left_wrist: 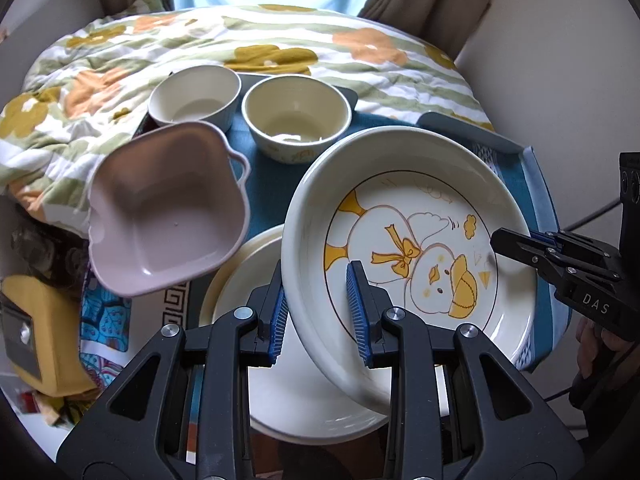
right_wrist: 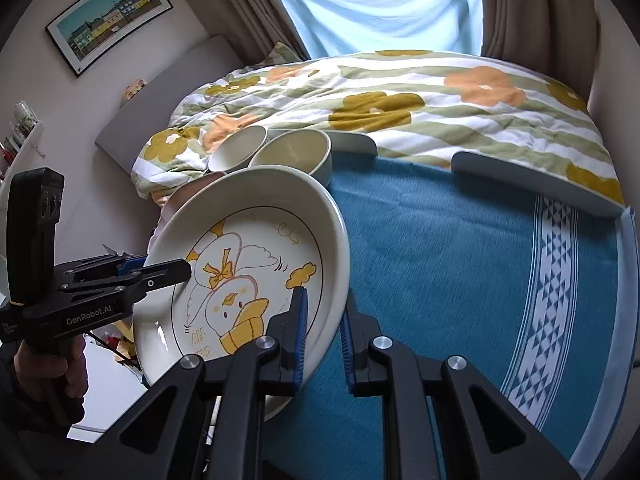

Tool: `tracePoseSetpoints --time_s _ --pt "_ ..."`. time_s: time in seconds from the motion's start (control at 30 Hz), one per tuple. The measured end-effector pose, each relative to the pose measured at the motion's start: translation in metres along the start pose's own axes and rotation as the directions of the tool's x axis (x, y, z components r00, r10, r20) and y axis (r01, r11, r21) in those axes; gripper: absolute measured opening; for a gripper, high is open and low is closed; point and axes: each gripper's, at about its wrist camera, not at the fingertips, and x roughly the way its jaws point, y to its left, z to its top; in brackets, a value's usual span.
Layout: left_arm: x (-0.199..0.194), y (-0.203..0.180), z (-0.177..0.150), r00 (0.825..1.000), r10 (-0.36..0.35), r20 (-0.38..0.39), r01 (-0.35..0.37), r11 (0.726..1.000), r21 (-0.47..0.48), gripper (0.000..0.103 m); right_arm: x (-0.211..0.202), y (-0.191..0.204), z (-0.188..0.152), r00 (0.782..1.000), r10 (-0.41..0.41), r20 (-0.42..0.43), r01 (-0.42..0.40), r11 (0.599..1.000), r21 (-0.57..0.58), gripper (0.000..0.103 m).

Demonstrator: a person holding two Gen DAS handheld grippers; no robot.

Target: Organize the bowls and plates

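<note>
Blue-padded fingers [left_wrist: 280, 316] of the left gripper [left_wrist: 318, 312] are clamped across the near rim of a cream duck plate [left_wrist: 408, 240], one pad outside the wall and one inside; at the right edge of the left wrist frame the right gripper [right_wrist: 324, 332] pinches the opposite rim, its pads [right_wrist: 300, 328] closed on the wall at lower centre of its own frame. The plate hangs tilted between the two tools, clear of the blue cloth [right_wrist: 460, 260], filling the centre right of the left view and the lower left of the right view.

Directly beneath it, at lower centre of the left frame, lies a plain cream plate [left_wrist: 240, 280]. A pink square bowl [left_wrist: 168, 216] sits just beside it at centre left, with two round cream bowls [left_wrist: 296, 120] side by side near the top centre, against the flowered quilt [left_wrist: 120, 72].

The risks appear plain. Each grip holds only a thin, glazed rim, so a slip by either hand could drop the plate edge-first onto the one below and chip both. If the hands pull apart or twist unevenly, the rim may slide out of the pads. A swing to the left could also knock the pink bowl.
</note>
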Motion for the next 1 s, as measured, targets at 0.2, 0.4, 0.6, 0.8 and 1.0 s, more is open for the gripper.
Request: tracePoseSetpoints --time_s 0.2,0.4,0.6,0.8,1.0 --pt "0.011 0.025 -0.028 0.998 -0.034 -0.057 0.038 0.997 0.063 0.025 0.015 0.025 -0.038 0.999 -0.048 -0.007 0.049 0.994 0.098 0.015" --pt "0.027 0.036 -0.043 0.994 -0.054 -0.09 0.062 0.994 0.09 0.025 0.028 0.035 -0.059 0.996 -0.087 -0.029 0.09 0.987 0.132 0.015" --pt "0.038 0.035 -0.043 0.995 -0.032 -0.096 0.044 0.991 0.124 0.025 0.038 0.037 -0.063 0.992 -0.12 -0.041 0.125 0.984 0.128 0.015" --pt "0.048 0.03 -0.046 0.994 0.022 -0.106 -0.003 0.985 0.173 0.025 0.04 0.037 -0.063 0.991 -0.13 -0.028 0.132 0.983 0.129 0.015" --pt "0.052 0.023 -0.048 0.993 0.075 -0.093 -0.055 0.978 0.202 0.025 0.044 0.042 -0.063 0.988 -0.148 -0.043 0.152 0.984 0.093 0.015"
